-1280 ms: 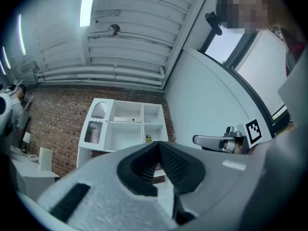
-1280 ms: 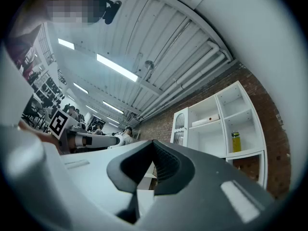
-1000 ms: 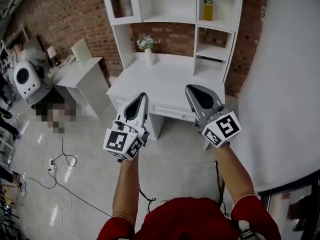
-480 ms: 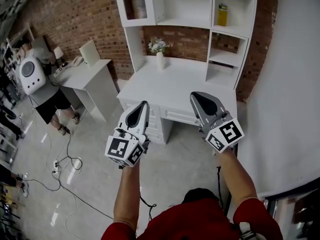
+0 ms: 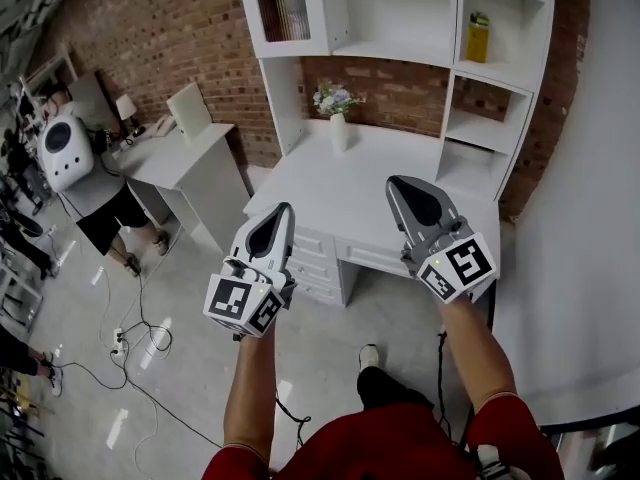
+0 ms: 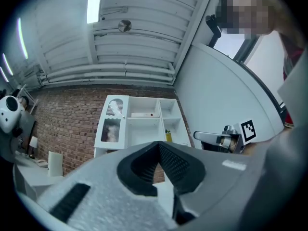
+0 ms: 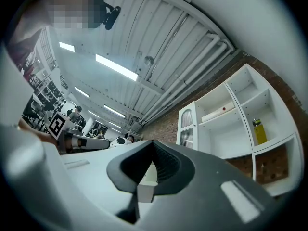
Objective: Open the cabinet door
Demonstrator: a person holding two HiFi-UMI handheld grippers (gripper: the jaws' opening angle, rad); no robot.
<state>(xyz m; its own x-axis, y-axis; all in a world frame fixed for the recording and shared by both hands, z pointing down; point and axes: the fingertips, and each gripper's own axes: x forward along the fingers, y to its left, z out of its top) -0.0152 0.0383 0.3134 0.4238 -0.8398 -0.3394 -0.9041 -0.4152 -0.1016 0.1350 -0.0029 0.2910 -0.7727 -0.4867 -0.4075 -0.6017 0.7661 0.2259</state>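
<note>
The white desk's hutch has a glass-fronted cabinet door (image 5: 290, 13) at its upper left, closed, with books behind it. The door also shows in the left gripper view (image 6: 111, 124) and the right gripper view (image 7: 186, 126). My left gripper (image 5: 283, 208) is held out over the floor in front of the desk, shut and empty, its tips (image 6: 158, 143) together. My right gripper (image 5: 400, 181) hovers over the desk's front edge, also shut with nothing in it (image 7: 153, 142). Both are well short of the door and angled slightly upward.
A vase of flowers (image 5: 338, 118) stands on the desktop (image 5: 370, 178) and a yellow bottle (image 5: 478, 38) on a right shelf. Drawers (image 5: 310, 258) face me. A smaller white table (image 5: 190, 158), a person (image 5: 100, 198) and floor cables (image 5: 130, 338) are left; a curved white wall (image 5: 600, 218) is right.
The desk and hutch have grown larger and slid right in the head view as both grippers moved toward them, keeping their pose. Both stay shut.
</note>
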